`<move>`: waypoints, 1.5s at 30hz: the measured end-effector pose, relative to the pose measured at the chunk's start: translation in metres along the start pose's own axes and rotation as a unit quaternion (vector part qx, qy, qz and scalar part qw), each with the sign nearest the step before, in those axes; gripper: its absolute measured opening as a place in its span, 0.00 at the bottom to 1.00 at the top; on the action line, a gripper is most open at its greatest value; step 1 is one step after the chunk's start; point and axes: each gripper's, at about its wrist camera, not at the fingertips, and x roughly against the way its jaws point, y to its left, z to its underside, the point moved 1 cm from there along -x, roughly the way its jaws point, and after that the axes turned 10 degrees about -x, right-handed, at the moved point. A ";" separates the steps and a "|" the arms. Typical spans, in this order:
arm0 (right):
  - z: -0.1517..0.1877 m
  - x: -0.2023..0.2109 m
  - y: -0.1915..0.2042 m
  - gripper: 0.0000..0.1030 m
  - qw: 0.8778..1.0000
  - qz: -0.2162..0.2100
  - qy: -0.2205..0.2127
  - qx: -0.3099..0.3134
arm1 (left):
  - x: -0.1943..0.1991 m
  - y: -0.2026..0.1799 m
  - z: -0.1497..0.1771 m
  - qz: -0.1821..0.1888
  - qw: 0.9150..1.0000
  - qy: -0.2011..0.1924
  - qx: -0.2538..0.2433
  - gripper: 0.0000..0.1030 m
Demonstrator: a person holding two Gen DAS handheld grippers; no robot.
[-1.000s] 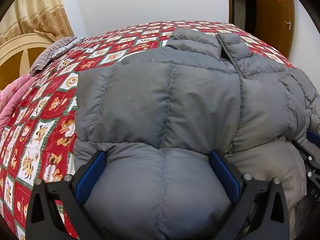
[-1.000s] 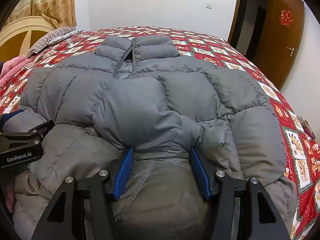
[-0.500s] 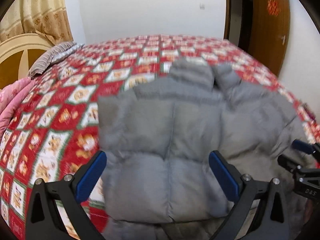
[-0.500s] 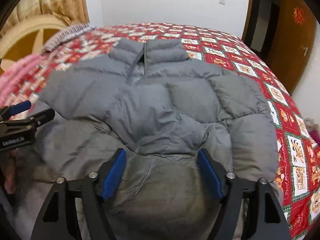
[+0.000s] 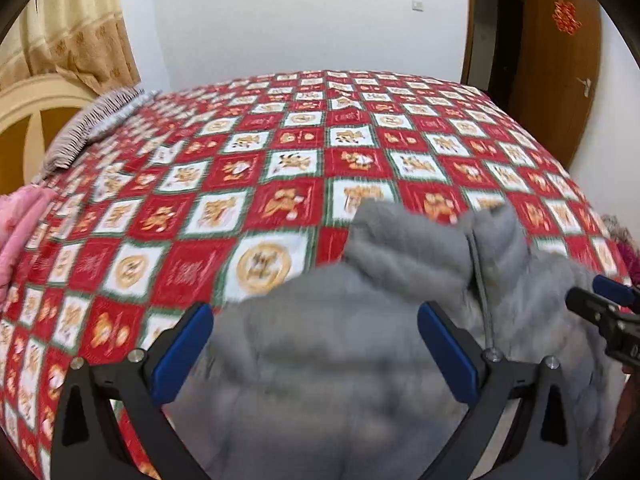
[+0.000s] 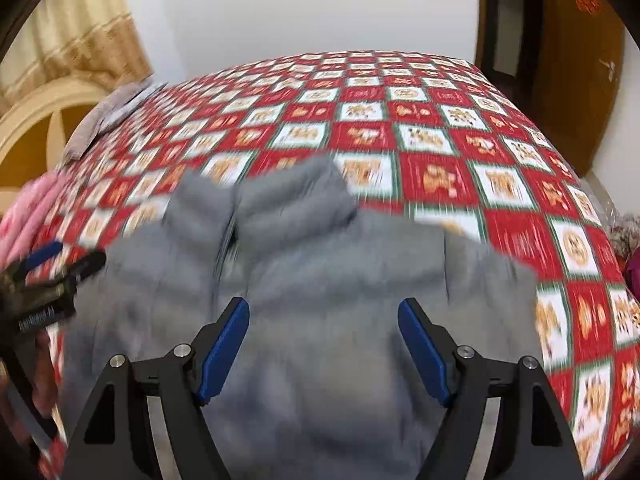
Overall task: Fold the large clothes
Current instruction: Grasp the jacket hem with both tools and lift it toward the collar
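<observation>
A red, white and green patchwork quilt [image 5: 304,152] covers the bed. A striped pillow [image 5: 92,124] and pink bedding [image 5: 24,232] lie near the cream headboard [image 5: 36,108]. A wooden door [image 5: 560,60] stands beyond, beside beige curtains [image 5: 68,28].

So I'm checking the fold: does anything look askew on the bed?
Yes. The grey puffer jacket lies at the near edge of the checked bedspread, part of it hanging past that edge; blur hides finer detail.

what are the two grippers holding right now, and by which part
Cannot be told: the grey puffer jacket fills both sets of wide-spread jaws, but blur hides any contact.
</observation>
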 end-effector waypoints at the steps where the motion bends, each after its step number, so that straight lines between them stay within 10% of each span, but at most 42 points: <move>1: -0.010 -0.005 -0.001 0.75 1.000 -0.001 0.000 -0.009 | -0.007 0.000 -0.005 0.002 1.000 0.003 0.008 1.00; 12: -0.100 -0.089 0.012 0.77 0.996 0.026 0.049 -0.068 | -0.039 0.015 -0.054 0.017 0.996 -0.010 0.082 1.00; 19: -0.098 -0.109 0.017 0.77 0.995 0.051 0.083 -0.024 | -0.095 -0.025 -0.064 0.018 0.998 0.057 0.026 1.00; 21: -0.096 -0.106 0.014 0.76 0.995 0.050 0.082 -0.012 | -0.091 -0.030 -0.058 0.015 0.998 0.055 0.012 0.93; 26: -0.089 -0.091 0.005 0.20 0.996 0.040 0.085 0.012 | -0.068 -0.028 -0.047 0.043 0.998 0.040 -0.003 0.70; 33: -0.066 -0.051 -0.003 0.08 0.997 0.024 0.059 0.036 | -0.031 -0.028 -0.020 0.090 0.995 0.025 -0.024 0.23; 45: -0.023 -0.014 -0.042 0.05 0.999 0.021 0.042 0.023 | -0.006 -0.025 0.033 0.064 0.996 0.019 -0.065 0.11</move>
